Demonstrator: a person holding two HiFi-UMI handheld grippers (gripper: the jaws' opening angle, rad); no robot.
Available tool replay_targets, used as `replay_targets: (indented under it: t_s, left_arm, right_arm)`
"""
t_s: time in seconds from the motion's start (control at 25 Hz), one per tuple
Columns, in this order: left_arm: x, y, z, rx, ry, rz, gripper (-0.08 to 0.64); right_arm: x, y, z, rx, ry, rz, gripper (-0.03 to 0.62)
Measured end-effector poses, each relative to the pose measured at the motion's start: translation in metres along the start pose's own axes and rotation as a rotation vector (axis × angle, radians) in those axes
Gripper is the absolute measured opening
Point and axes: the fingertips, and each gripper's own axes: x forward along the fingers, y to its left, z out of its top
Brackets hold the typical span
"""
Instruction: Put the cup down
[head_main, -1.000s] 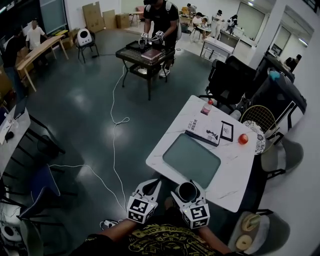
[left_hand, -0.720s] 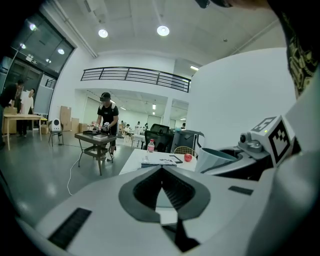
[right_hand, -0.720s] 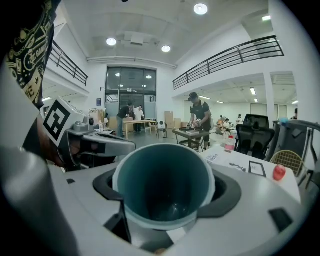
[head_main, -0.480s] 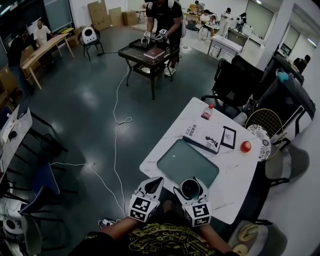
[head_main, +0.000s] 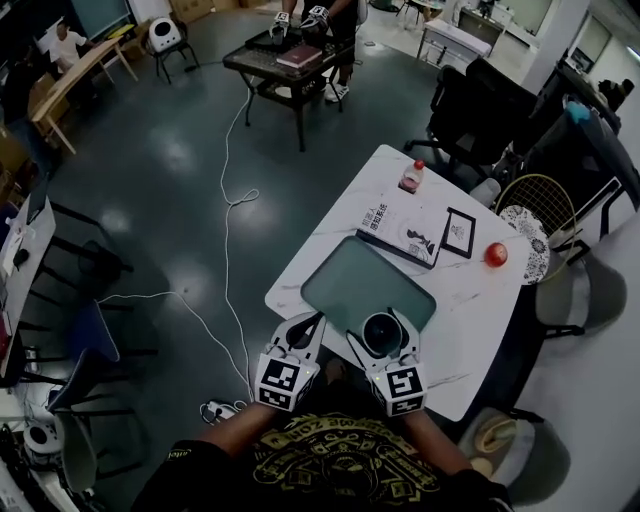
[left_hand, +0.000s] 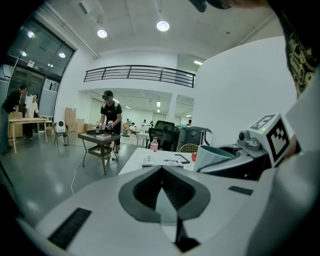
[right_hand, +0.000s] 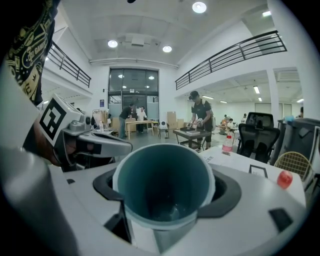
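While one cup (head_main: 381, 333) fills the right gripper (head_main: 377, 322), the left gripper (head_main: 311, 323) is closed.

The cup (head_main: 381, 333) in my right gripper (head_main: 379, 331) over the table (head_main: 472, 338) near side, left gripper (head_main: 316, 320) just left, mat (head_main: 360, 288) ahead, book (head_main: 400, 236) behind it.

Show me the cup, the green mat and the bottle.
cup (head_main: 381, 333): head view, on its dark inside.
green mat (head_main: 365, 288): head view, on its bare middle.
bottle (head_main: 410, 181): head view, on its body below the red cap.
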Motion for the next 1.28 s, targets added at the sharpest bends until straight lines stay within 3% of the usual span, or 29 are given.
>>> replay_targets:
  t_s: [0.68, 1.28]
  left_arm:
    - [0.045, -0.007, -0.045, -0.026, 0.086, 0.098, 0.011]
    - [0.072, -0.017, -0.071, -0.011, 0.157, 0.098, 0.011]
  right_arm:
    - [0.023, -0.037, -0.066, 0.020, 0.069, 0.074, 0.374]
    - [0.035, -0.053, -0.094, 0.019, 0.097, 0.082, 0.374]
